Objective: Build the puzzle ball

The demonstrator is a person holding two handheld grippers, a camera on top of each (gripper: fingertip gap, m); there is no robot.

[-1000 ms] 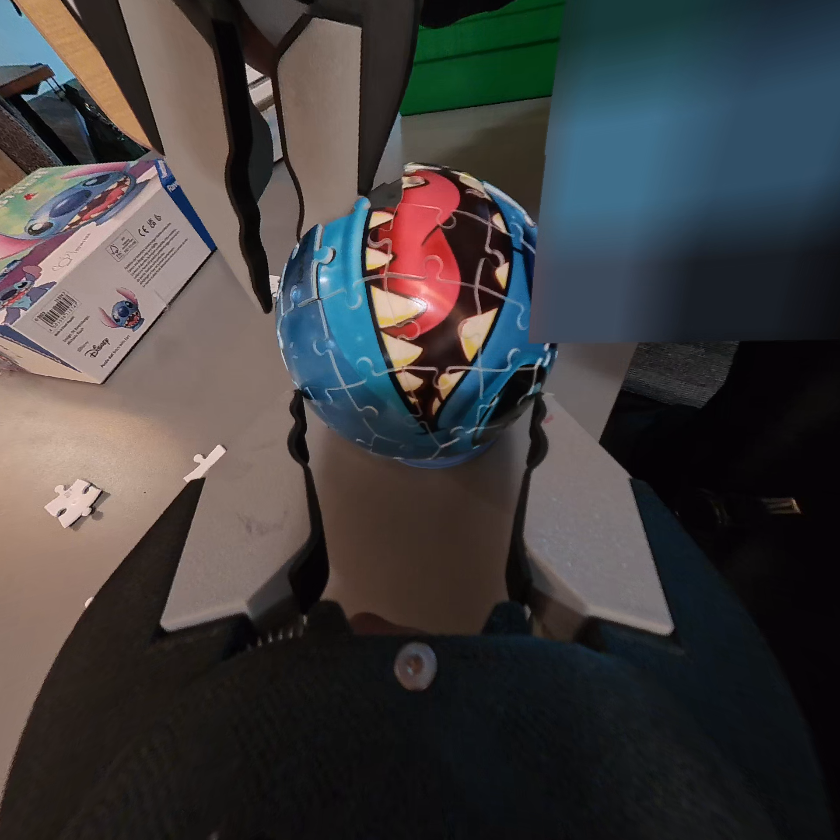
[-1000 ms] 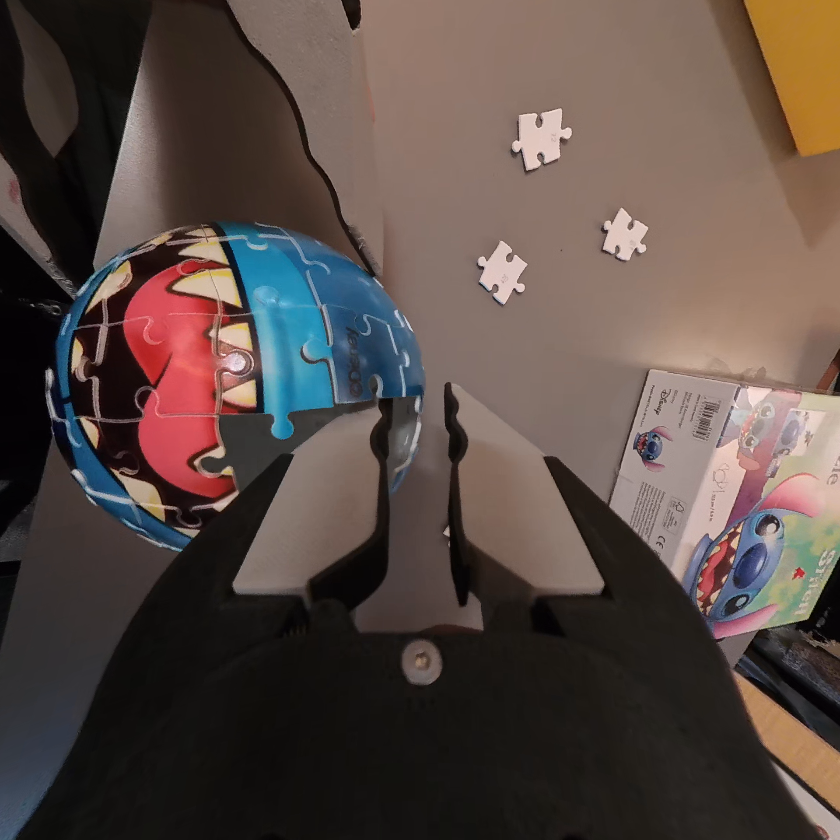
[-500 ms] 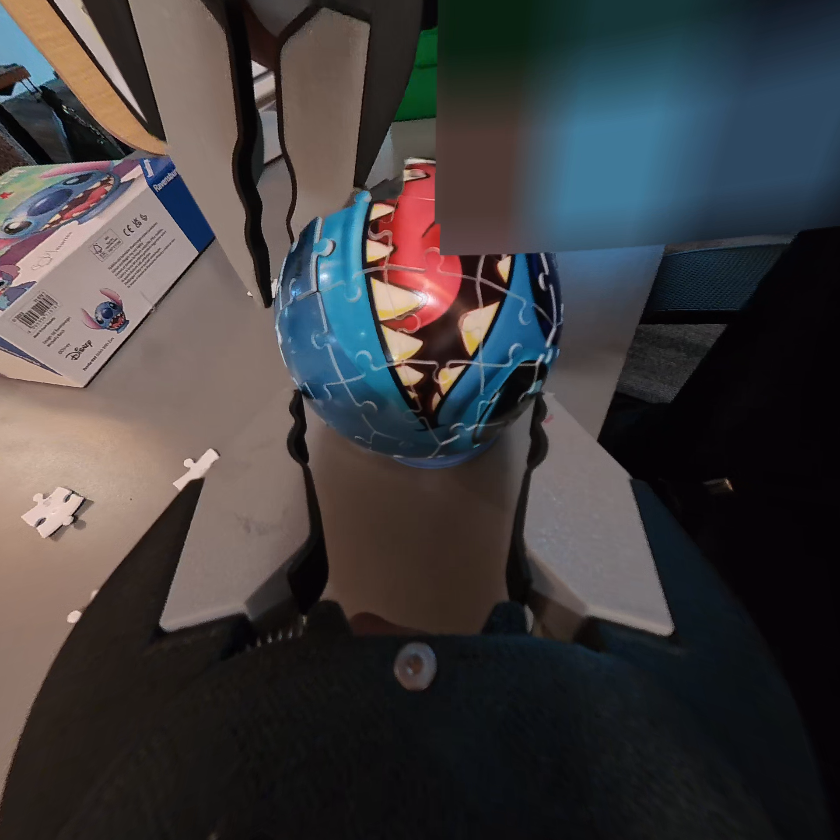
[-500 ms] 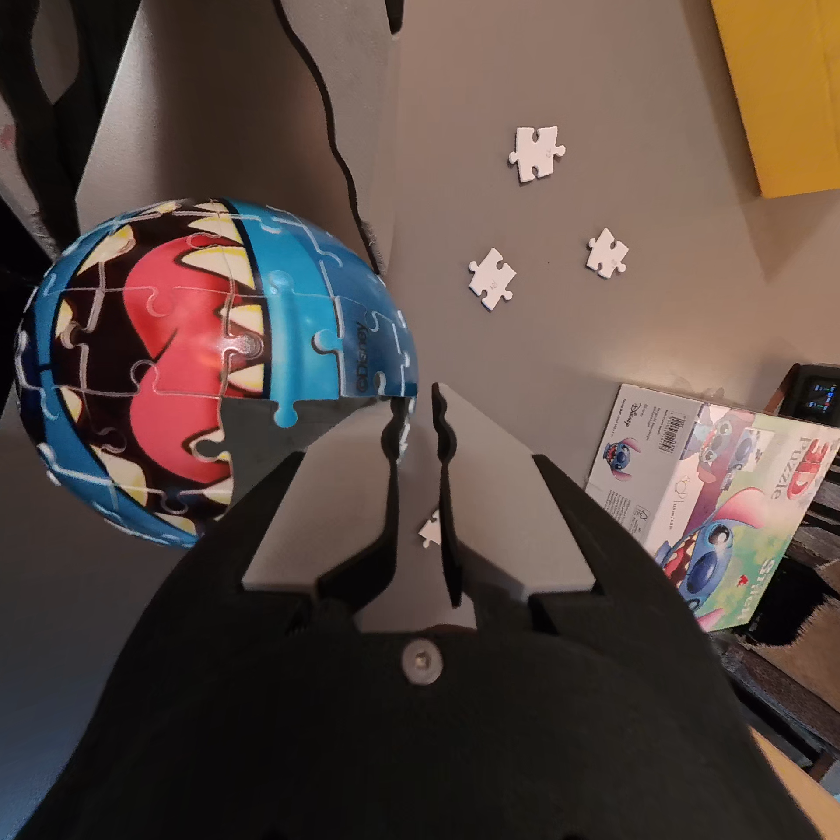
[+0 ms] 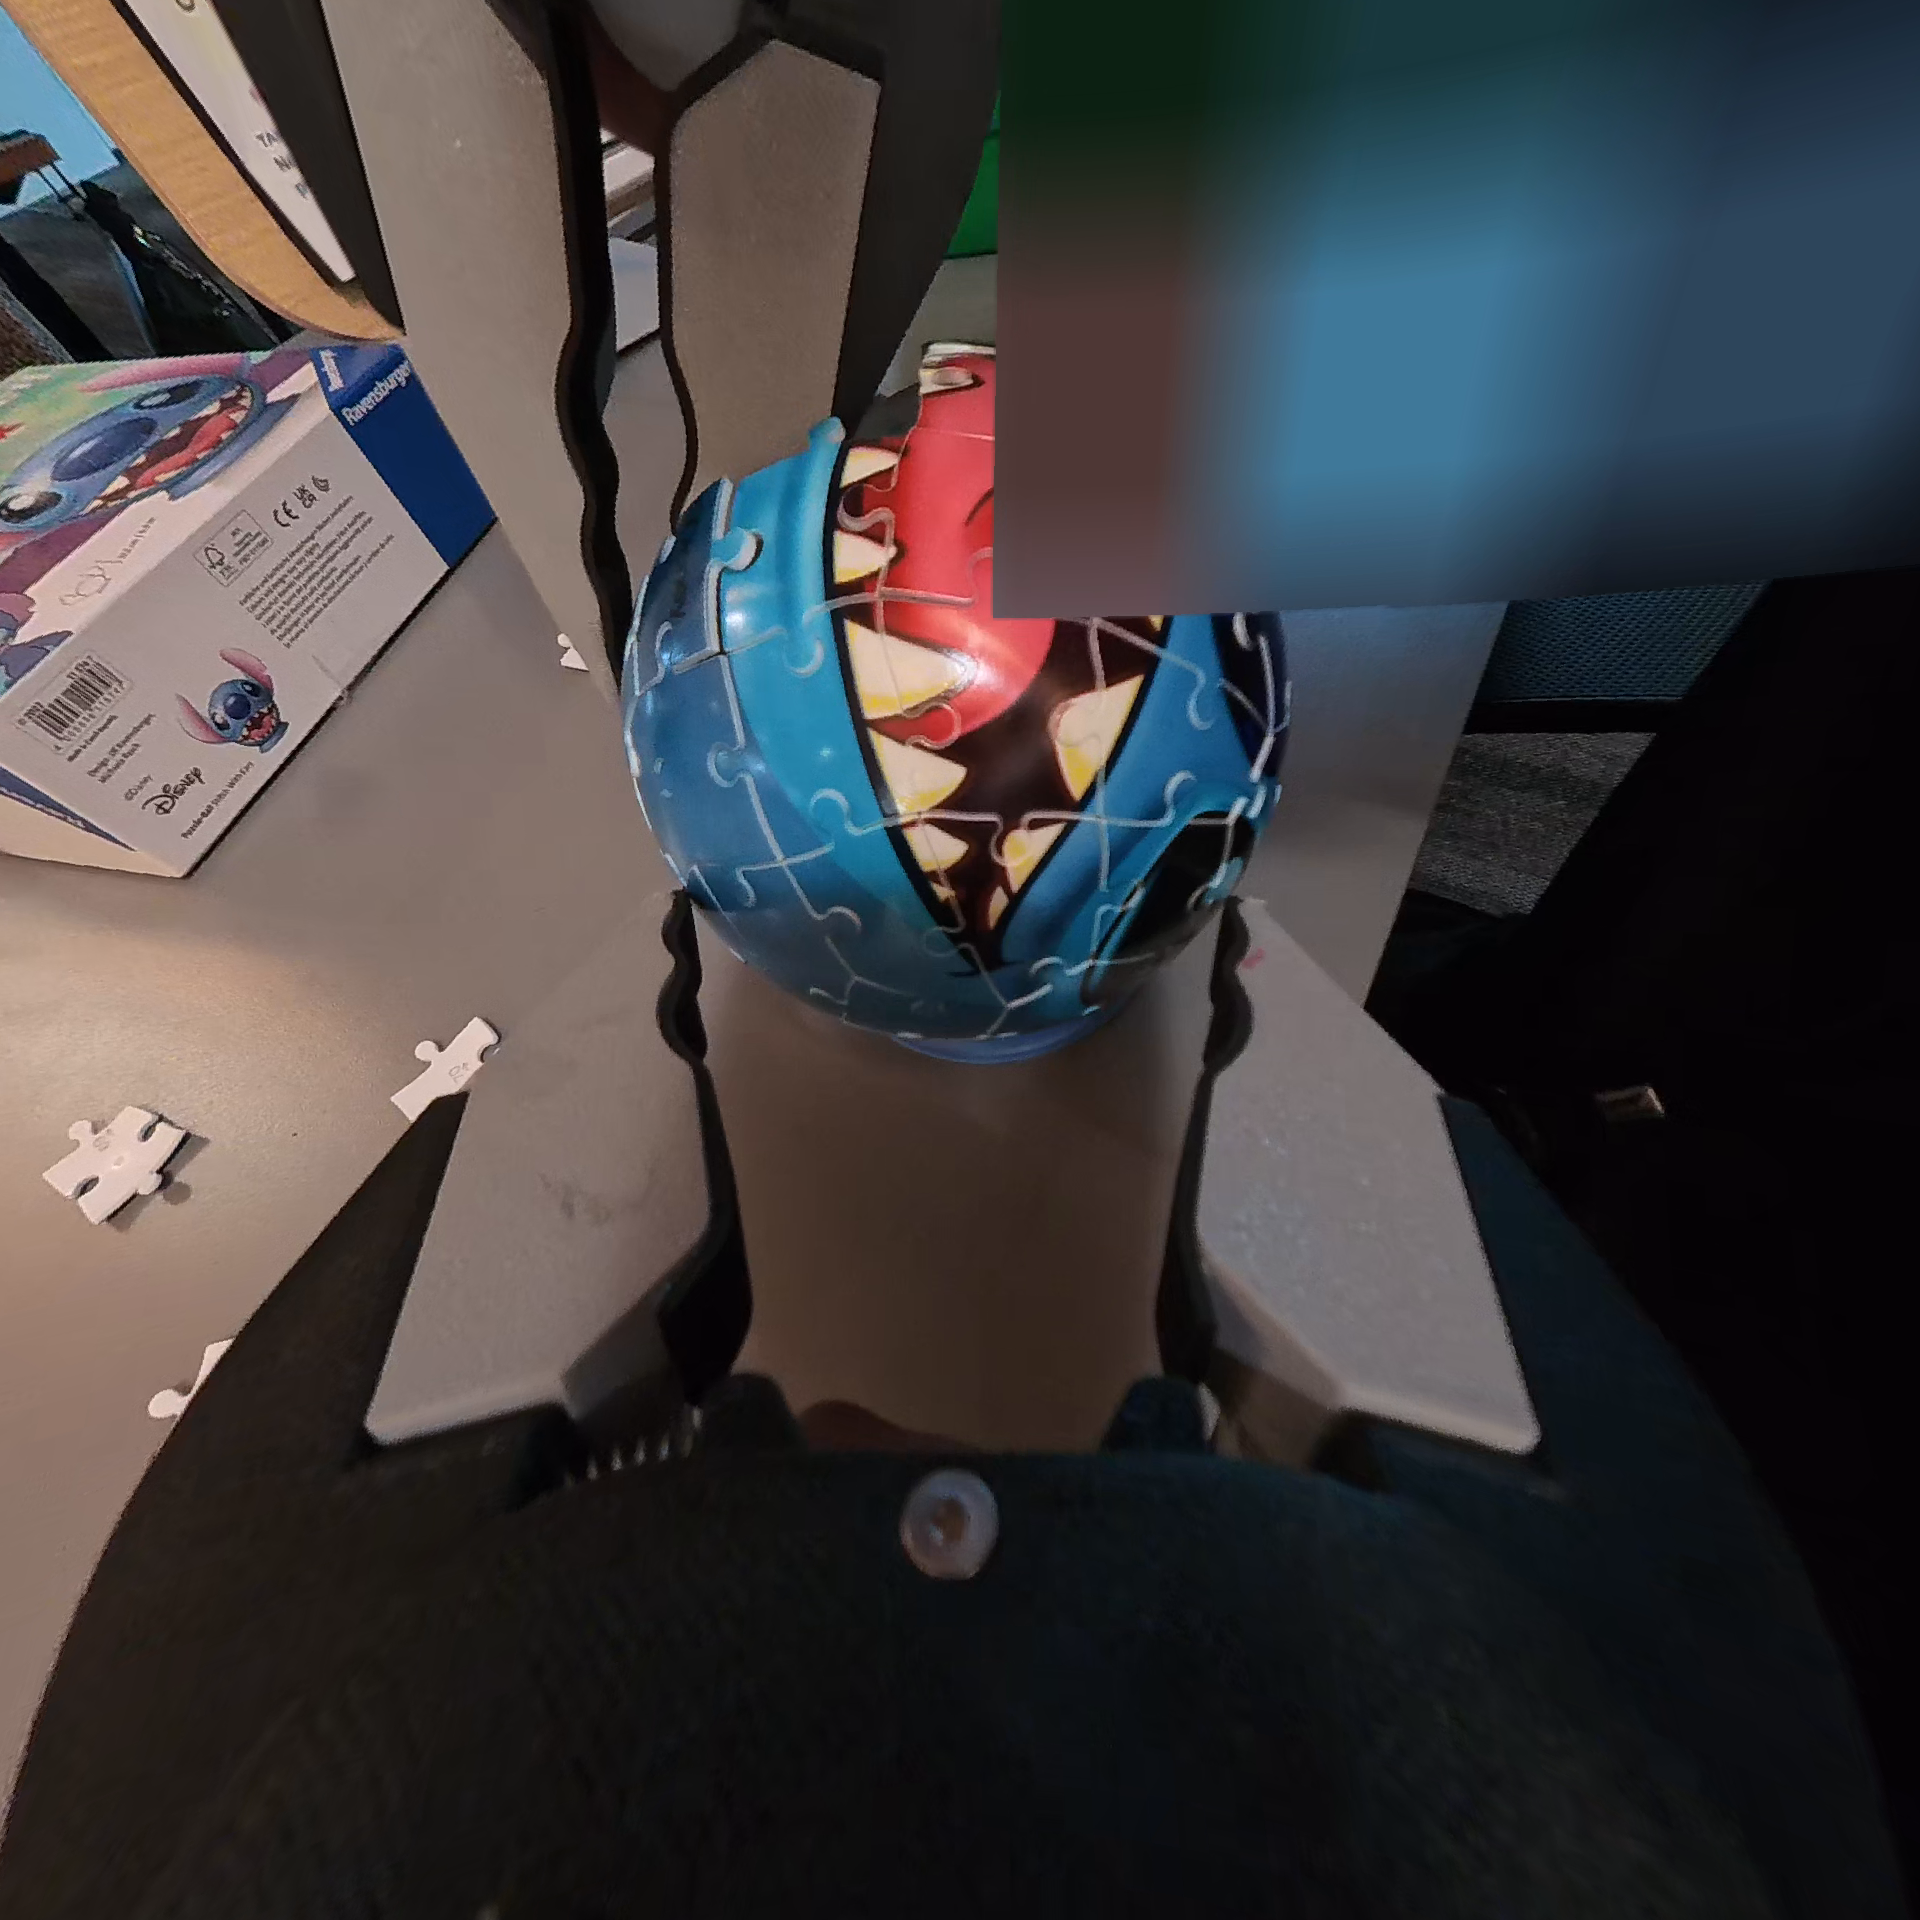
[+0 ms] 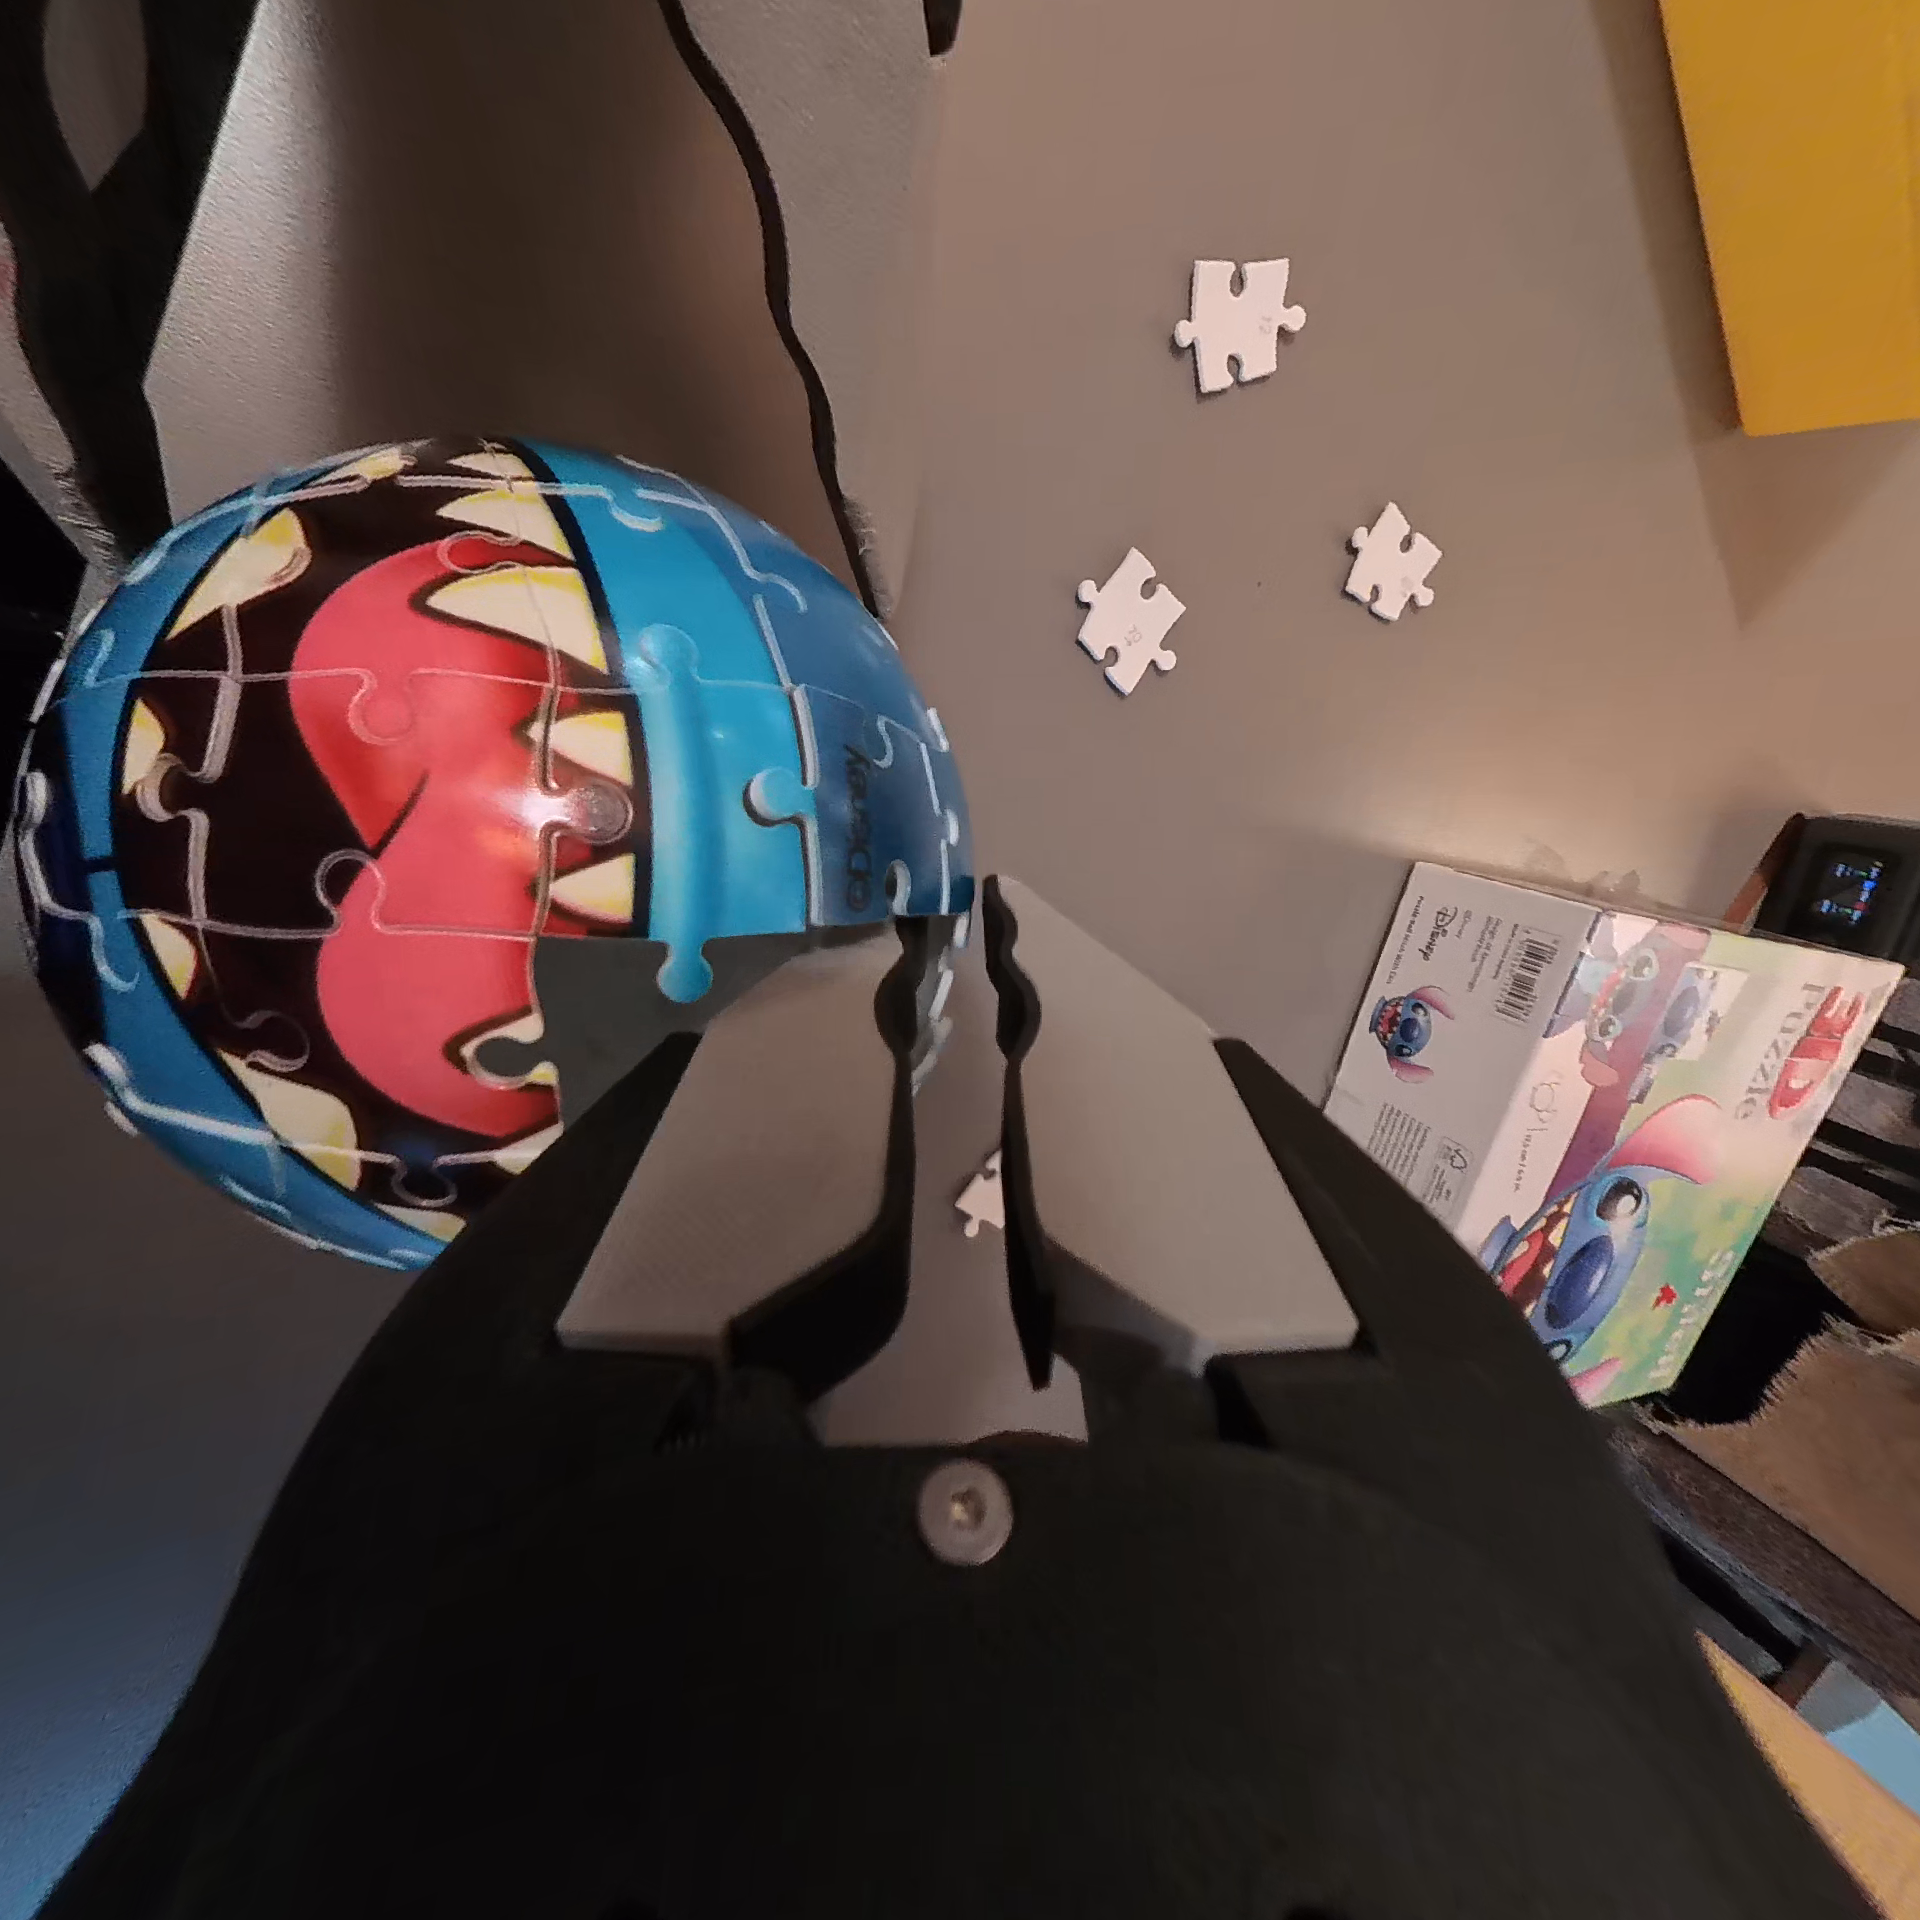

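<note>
puzzle ball point(image 5: 935, 748) between left claw point(image 5: 951, 914) tips | box point(image 5: 197, 623) far left on desk point(image 5: 364, 935) | loose pieces point(image 5: 114, 1158) near left

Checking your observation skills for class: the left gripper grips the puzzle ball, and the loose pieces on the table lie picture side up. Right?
Not quite. The loose pieces on the table lie blank white side up, as the right wrist view shows. The left gripper does grip the puzzle ball.

Place: an office or lab workspace, not certain which.
Surface: plain grey table point(image 6: 1351, 779).
Far right: yellow panel point(image 6: 1808, 208), small lit display point(image 6: 1849, 883).
Left: puzzle box point(image 5: 208, 623), cardboard point(image 5: 208, 208).
</note>
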